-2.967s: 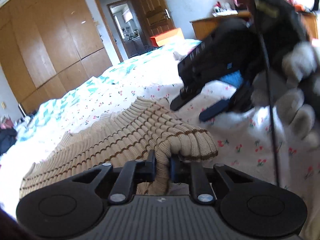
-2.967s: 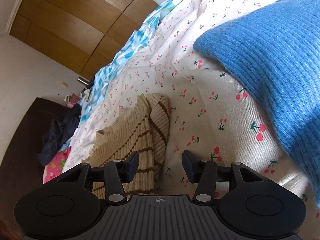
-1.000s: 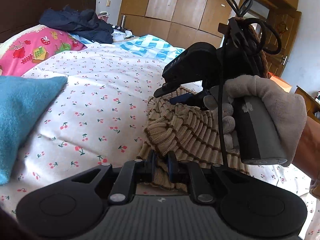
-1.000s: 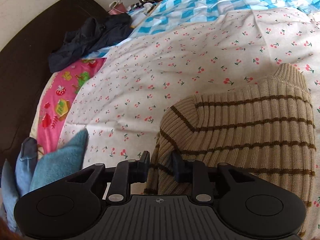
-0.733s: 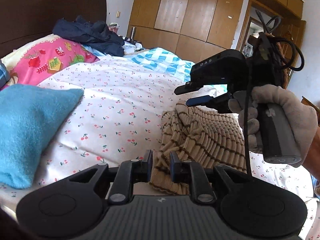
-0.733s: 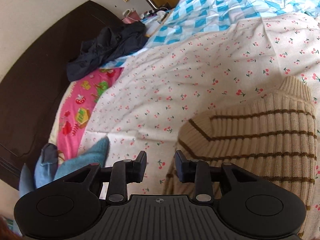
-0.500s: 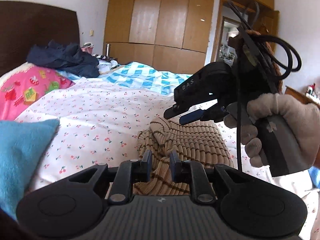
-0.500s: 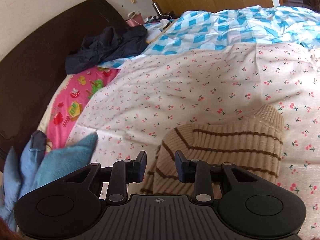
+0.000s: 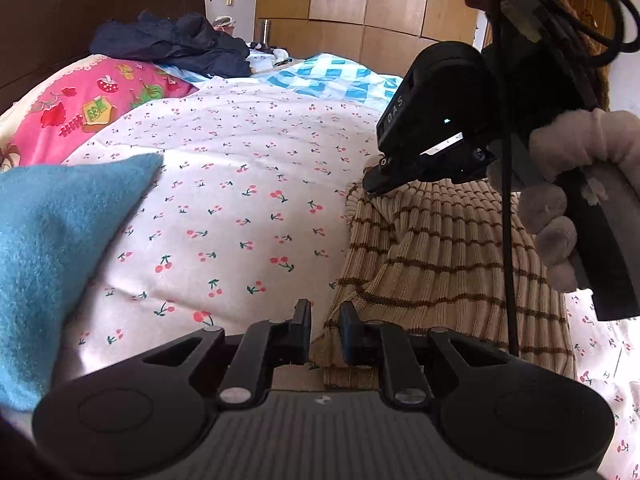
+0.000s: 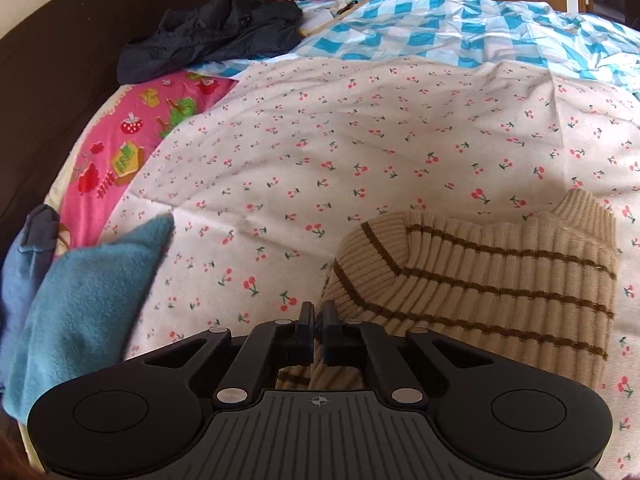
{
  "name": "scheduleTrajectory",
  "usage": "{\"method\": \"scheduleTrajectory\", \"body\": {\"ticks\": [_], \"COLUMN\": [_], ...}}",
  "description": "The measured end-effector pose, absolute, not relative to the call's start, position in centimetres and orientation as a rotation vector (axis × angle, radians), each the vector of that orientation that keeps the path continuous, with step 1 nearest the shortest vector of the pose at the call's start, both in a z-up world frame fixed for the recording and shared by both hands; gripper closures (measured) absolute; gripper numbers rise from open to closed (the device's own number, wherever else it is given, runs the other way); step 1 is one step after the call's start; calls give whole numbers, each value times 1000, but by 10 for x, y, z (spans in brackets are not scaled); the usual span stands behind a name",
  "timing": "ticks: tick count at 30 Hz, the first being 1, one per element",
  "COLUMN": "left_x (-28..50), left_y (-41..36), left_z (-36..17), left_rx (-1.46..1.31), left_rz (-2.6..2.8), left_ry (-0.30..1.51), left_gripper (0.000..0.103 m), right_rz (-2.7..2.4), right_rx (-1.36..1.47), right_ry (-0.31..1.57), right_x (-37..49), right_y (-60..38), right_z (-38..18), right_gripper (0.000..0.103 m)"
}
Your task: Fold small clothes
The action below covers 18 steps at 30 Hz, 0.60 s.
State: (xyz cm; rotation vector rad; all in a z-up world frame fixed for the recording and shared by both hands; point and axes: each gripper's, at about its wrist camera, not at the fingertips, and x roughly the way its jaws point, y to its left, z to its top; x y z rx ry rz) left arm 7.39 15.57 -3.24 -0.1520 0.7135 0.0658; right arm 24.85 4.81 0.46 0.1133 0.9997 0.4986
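Garment: one striped sweater (image 10: 480, 280), beige rib knit with brown stripes, lies bunched and partly folded on the cherry-print sheet (image 10: 360, 140), at about 4 o'clock in the right wrist view and 3 o'clock in the left wrist view.

Right gripper (image 10: 319, 330): fingers nearly together, pinching a thin edge of the sweater at its near left side.

Left gripper (image 9: 325, 332): fingers stand a narrow way apart at the sweater's near corner; the cloth edge lies between or just behind them, and I cannot tell whether they bite it.

Right gripper from the left camera (image 9: 378, 186): its tip touches the sweater's far edge at 1 o'clock, carried by a gloved hand (image 9: 568, 200).

Risk, slip: the right pinch looks to hold only a thin lip of knit, so a quick pull could strip it free and let the fold collapse.

Risk, uneven fold: if the left gripper closes on nothing, one corner lags and the sweater twists.

Risk, snag: stretchy rib may drag the sheet up with it.

Count, task clothes: one sweater in work; one blue folded knit (image 10: 88, 300) at 8 o'clock.

Count, other: one dark garment (image 10: 208, 36) heaped at 11 o'clock; one pink pillow (image 10: 132, 152); one blue-checked cover (image 10: 460, 28).
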Motion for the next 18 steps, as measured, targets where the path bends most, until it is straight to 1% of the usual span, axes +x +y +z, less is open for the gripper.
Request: {"method": "scheduleTrajectory", "body": {"ticks": [3,5,6,7,8,13,18], "left_x": [75,75,76,76,76,74,64], "left_y": [156,156,155,155,154,159,153], "left_z": [-35,-36,-36,-35,-35,-33,-15], "left_rx": [-147,-143,-140,-138,-136,-164,-133], "left_rz": [70,70,68,67,67,75,94], "left_ry": [719,719,720,719,718,709,618], "left_gripper": [80,80,79,79,79,77,77], "right_rz": [463,465,469,477,491,544,549], "right_rx": [92,146,161,170,178,133,38], "right_ry": [1036,1032,1027,1019,1004,898,904], "right_x": [257,256,254,252,249,215,186], "right_y": [57,53,51,48,43,15,-3], "right_z": [-17,-21,-17,-11,-3,37,28], "right_gripper": [103,103,103,100,92,92,92]}}
